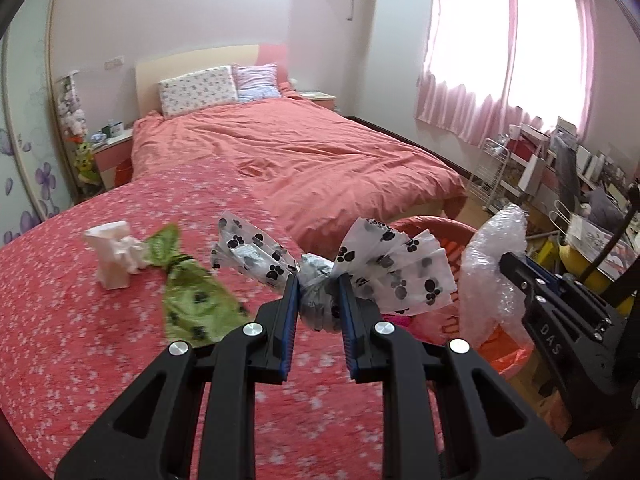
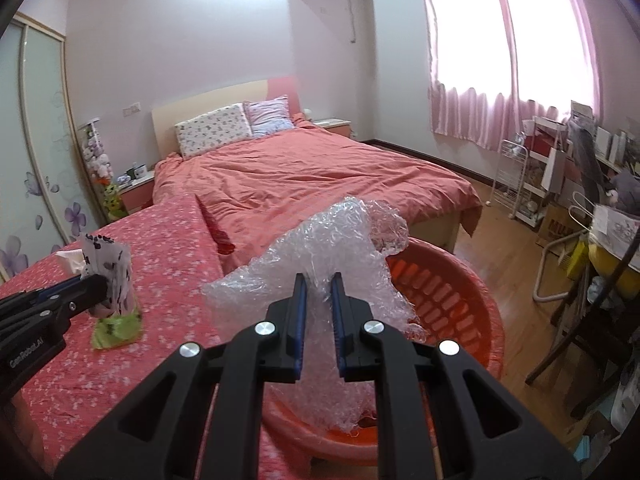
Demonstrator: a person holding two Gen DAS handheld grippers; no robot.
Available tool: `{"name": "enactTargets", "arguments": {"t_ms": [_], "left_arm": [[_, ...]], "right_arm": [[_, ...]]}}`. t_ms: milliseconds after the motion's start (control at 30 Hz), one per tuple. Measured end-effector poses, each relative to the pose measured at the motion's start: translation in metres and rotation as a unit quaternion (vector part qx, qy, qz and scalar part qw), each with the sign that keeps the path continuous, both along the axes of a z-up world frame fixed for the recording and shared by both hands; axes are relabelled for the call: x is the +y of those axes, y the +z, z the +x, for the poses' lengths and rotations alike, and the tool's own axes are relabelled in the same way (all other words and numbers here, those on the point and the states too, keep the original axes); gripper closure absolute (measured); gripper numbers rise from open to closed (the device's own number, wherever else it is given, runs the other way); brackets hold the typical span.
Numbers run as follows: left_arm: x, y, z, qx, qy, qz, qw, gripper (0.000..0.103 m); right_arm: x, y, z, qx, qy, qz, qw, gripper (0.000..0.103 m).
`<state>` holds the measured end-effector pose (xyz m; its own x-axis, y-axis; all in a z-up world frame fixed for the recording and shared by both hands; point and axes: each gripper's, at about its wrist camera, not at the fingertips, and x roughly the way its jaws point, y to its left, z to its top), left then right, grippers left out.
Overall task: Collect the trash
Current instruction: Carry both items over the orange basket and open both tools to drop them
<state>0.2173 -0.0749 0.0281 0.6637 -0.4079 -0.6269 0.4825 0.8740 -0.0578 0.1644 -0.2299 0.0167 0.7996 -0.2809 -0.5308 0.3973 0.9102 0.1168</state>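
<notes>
Left gripper (image 1: 318, 294) clamps a knotted white paw-print bag (image 1: 384, 268) beside the red basket (image 2: 460, 300); right gripper (image 2: 318, 296) pinches crinkled clear bubble wrap (image 2: 340, 248) above that basket.

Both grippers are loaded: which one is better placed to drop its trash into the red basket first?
Right. Its hand-held gripper holds the bubble wrap directly over the basket. The left hand-held gripper, shut on the paw-print bag, hangs over the bedspread beside the basket.
</notes>
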Motion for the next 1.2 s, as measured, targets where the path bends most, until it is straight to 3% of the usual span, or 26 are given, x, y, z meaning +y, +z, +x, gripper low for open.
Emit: {"name": "enactTargets", "arguments": {"t_ms": [700, 867, 1200], "left_arm": [[-0.094, -0.028, -0.001, 0.045, -0.073, -0.001, 0.9963, 0.083], [-0.104, -0.038, 0.004, 0.061, -0.08, 0.006, 0.9949, 0.08], [-0.094, -0.05, 0.011, 0.076, -0.063, 0.022, 0.9949, 0.07]], "right_arm": [[-0.07, -0.022, -0.007, 0.011, -0.063, 0.019, 0.998, 0.089], [-0.083, -0.028, -0.005, 0.013, -0.066, 0.034, 0.997, 0.086], [-0.086, -0.038, 0.0, 0.019, -0.061, 0.048, 0.997, 0.067]]}}
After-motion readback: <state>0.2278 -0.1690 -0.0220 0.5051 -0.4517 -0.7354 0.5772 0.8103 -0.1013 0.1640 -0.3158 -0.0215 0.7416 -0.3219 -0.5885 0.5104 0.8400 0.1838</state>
